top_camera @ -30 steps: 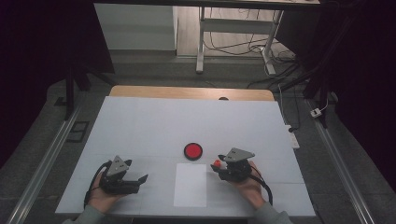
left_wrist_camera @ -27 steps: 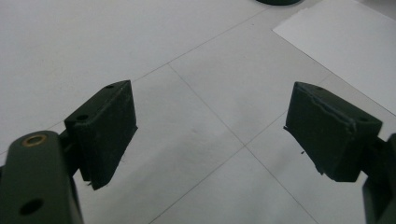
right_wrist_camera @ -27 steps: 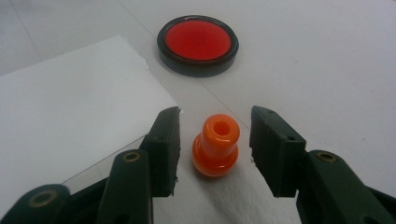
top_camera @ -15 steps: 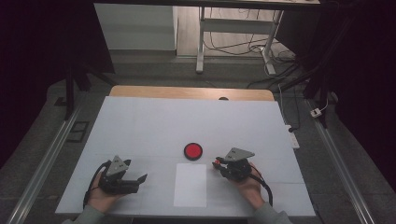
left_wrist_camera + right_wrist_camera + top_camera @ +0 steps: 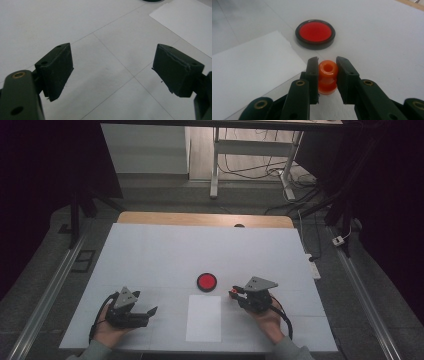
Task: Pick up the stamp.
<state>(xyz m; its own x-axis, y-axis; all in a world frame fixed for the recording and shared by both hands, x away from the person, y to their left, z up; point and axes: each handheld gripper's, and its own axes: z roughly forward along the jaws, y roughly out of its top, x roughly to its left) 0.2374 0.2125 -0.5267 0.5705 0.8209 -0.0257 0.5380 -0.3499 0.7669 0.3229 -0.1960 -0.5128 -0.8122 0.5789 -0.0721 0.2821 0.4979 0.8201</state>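
A small orange spool-shaped piece [image 5: 327, 72] stands on the white table between the pads of my right gripper [image 5: 327, 62], which is shut on it. In the high view this gripper [image 5: 233, 293] is at the lower right, its tips pointing left toward a round red disc with a dark rim [image 5: 206, 282] [image 5: 315, 33]. The disc lies just beyond the orange piece and apart from it. My left gripper [image 5: 145, 303] rests at the lower left, held by a hand. Its jaws [image 5: 112, 65] stand wide open over bare table with nothing between them.
A white sheet of paper [image 5: 204, 318] [image 5: 249, 75] lies flat between the two grippers, near the table's front edge; its corner shows in the left gripper view [image 5: 190, 22]. A wooden strip [image 5: 205, 219] borders the table's far edge.
The right gripper's jaws have closed onto the orange piece. Both hands have stayed where they were, and the disc and paper have not moved.
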